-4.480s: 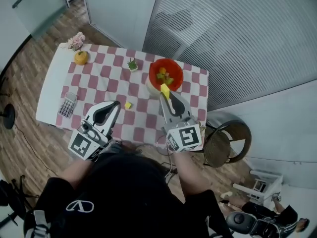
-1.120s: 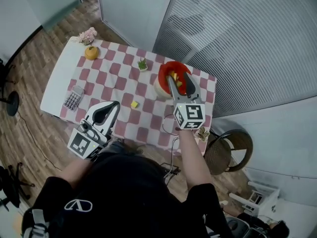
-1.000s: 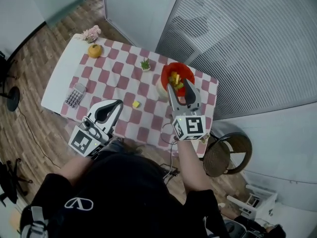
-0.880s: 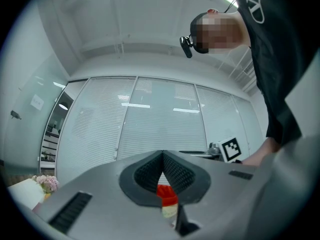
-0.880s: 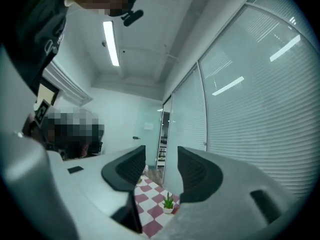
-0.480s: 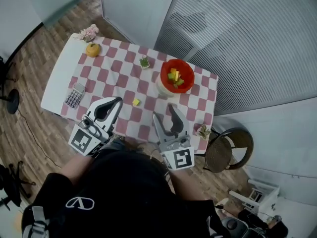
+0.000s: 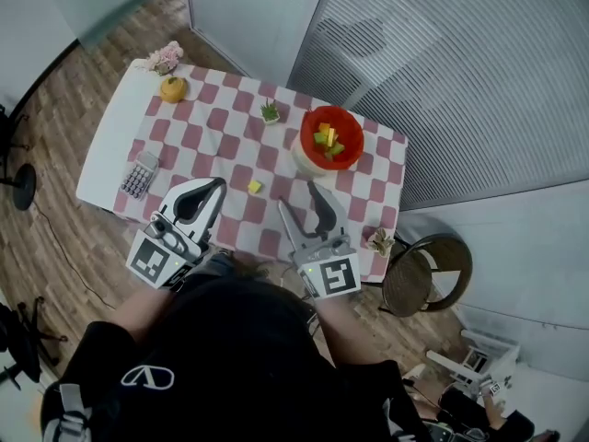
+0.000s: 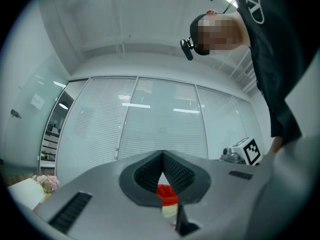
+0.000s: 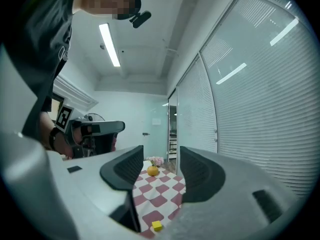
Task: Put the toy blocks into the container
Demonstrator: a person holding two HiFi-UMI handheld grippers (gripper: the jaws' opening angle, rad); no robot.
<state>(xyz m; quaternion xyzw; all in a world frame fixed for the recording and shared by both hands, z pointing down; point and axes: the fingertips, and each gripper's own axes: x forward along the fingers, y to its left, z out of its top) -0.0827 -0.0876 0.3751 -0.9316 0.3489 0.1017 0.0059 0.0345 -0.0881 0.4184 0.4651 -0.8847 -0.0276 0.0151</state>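
A red bowl [image 7: 314, 159] on a white base stands at the far right of the checked table [image 7: 207, 141], with several yellow and green blocks [image 7: 325, 137] inside. One yellow block [image 7: 254, 187] lies on the cloth mid-table; it also shows low in the right gripper view, the yellow block [image 9: 157, 226]. My right gripper [image 7: 298, 197] hovers near the table's front edge, short of the bowl, its jaws opening with nothing between them. My left gripper [image 7: 217, 184] is shut and empty at the front left. The bowl [image 8: 167, 193] peeks through below its closed tips.
An orange [image 7: 172, 88] and pink flowers [image 7: 166, 58] sit at the far left corner, a small potted plant [image 7: 270, 112] left of the bowl, a calculator [image 7: 138, 174] near the left edge. Another small plant [image 7: 380, 241] is at the right front corner; a round stool [image 7: 437, 274] stands beside it.
My right gripper has drawn back from over the red bowl to the near table edge, with nothing in its jaws. The left gripper has stayed put.
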